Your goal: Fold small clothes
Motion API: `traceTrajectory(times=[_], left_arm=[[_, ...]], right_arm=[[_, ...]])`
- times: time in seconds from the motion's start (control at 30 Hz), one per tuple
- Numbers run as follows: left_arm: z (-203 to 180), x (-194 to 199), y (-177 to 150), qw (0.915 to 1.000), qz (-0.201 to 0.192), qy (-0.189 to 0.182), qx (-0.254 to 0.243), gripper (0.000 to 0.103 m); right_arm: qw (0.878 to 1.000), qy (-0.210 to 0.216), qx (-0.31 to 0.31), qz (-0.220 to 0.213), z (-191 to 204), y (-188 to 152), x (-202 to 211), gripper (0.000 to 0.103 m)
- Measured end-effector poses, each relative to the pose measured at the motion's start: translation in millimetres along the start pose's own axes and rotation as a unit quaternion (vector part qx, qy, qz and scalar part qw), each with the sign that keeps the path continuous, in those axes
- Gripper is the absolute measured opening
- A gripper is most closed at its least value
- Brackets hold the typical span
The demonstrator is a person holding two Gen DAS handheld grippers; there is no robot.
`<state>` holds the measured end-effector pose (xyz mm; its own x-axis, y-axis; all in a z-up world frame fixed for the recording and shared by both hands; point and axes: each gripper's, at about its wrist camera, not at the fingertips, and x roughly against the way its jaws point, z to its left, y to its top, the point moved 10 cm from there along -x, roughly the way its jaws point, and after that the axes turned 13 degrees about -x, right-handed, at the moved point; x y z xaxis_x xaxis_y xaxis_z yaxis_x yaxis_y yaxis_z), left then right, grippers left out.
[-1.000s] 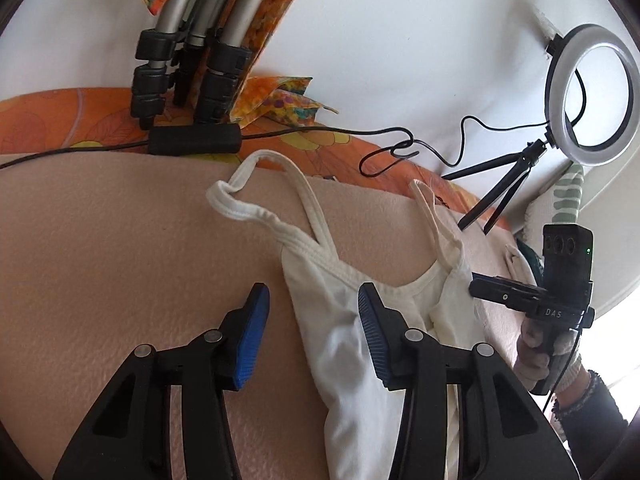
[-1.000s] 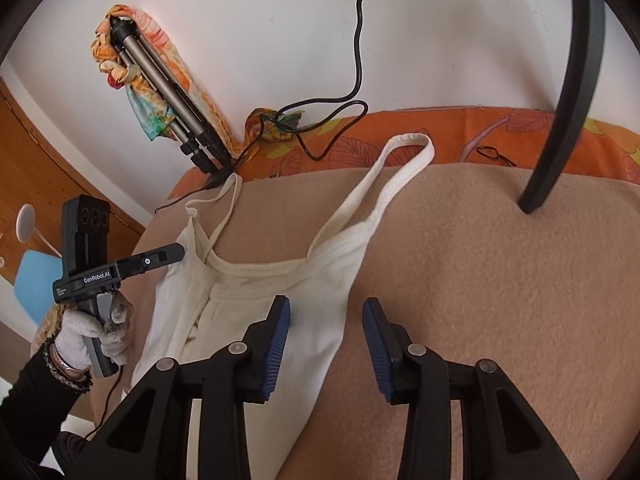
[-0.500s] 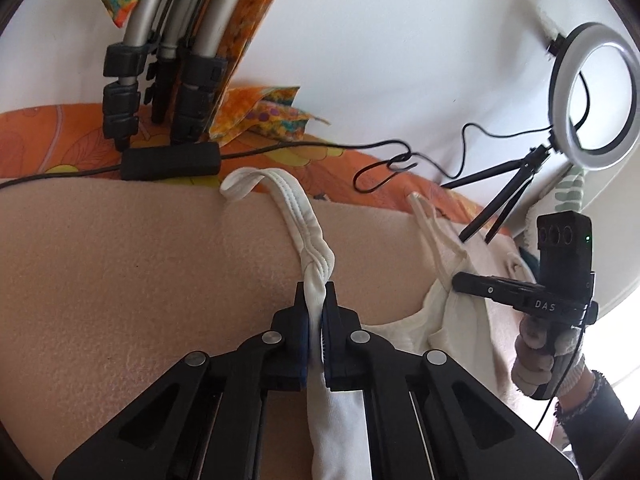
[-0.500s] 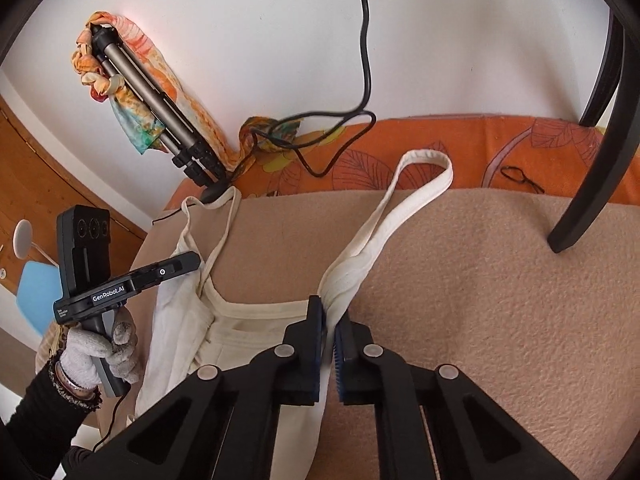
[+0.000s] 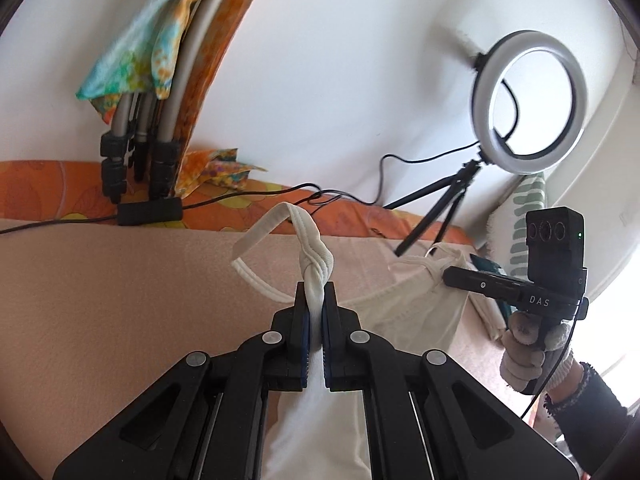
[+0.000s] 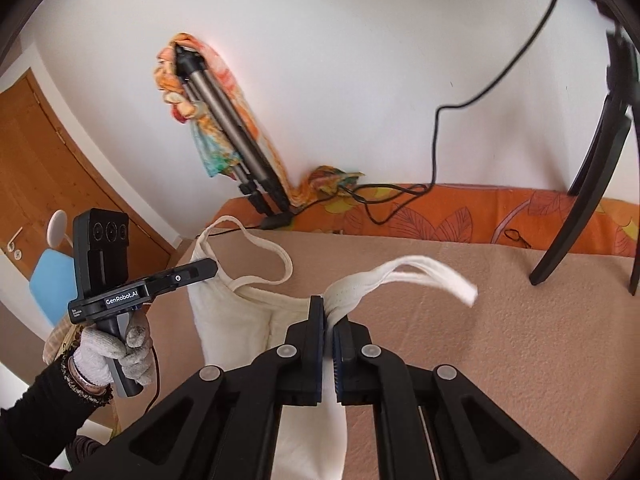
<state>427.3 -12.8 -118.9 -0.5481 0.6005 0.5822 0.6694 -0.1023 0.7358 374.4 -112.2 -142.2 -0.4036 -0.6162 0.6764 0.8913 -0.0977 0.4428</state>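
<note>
A small cream strap top (image 5: 404, 312) hangs between my two grippers above the beige blanket (image 5: 120, 300). My left gripper (image 5: 316, 304) is shut on the base of one shoulder strap (image 5: 316, 264), whose loop sticks up in front of it. My right gripper (image 6: 329, 316) is shut on the other shoulder, and its strap (image 6: 416, 276) flaps out to the right. The top's body (image 6: 236, 320) sags between them, lifted off the blanket. Each gripper shows in the other's view, the right one (image 5: 472, 284) and the left one (image 6: 200, 270).
A folded tripod (image 5: 140, 136) with a colourful cloth leans on the wall behind. A ring light on a small stand (image 5: 528, 100) is at the right, its black legs (image 6: 580, 196) on the blanket. Black cables (image 6: 384, 200) lie along the orange bed edge (image 6: 480, 212).
Both grippers closed on the top's shoulders and have lifted it off the blanket. The straps now stand up and swing.
</note>
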Motion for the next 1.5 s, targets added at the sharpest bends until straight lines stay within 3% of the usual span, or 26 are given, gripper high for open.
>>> traceTrajectory(times=[0.4, 0.6, 0.9, 1.0, 1.13, 1.17, 1.33, 1.5], left_arm=[[-60.5, 81.2, -34.3, 0.9992, -0.019, -0.005, -0.035, 0.003], [-88.4, 112.2, -83.0, 0.9987, -0.012, -0.004, -0.049, 0.003], [-88.1, 114.4, -173.2, 0.9991, 0.041, 0.0, -0.013, 0.003], [-87.4, 114.0, -192.2, 0.998, 0.061, 0.01, -0.012, 0.005], [-85.8, 121.7, -214.8, 0.9951, 0.097, 0.017, -0.016, 0.009], [-86.8, 126.3, -219.9, 0.9942, 0.104, 0.018, -0.02, 0.01], [-97.6, 165.5, -228.3, 0.9927, 0.114, 0.01, -0.039, 0.01], [-115.7, 179.5, -186.2, 0.9947, 0.059, 0.019, -0.082, 0.01]], right_arm=[[0.999, -0.017, 0.049, -0.016, 52.9, -64.4, 81.4, 0.001], [0.997, -0.032, 0.069, -0.005, 67.1, -122.3, 99.8, 0.001], [0.993, -0.081, 0.087, 0.02, 52.0, -215.6, 89.7, 0.002], [0.991, -0.095, 0.095, 0.024, 46.8, -233.1, 90.9, 0.007], [0.985, -0.121, 0.113, 0.039, 42.2, -255.9, 100.1, 0.031], [0.985, -0.125, 0.114, 0.045, 41.0, -261.5, 104.2, 0.031], [0.988, -0.083, 0.116, 0.052, 63.3, -281.7, 142.4, 0.031], [0.992, -0.061, 0.11, 0.013, 79.4, -258.8, 149.2, 0.03]])
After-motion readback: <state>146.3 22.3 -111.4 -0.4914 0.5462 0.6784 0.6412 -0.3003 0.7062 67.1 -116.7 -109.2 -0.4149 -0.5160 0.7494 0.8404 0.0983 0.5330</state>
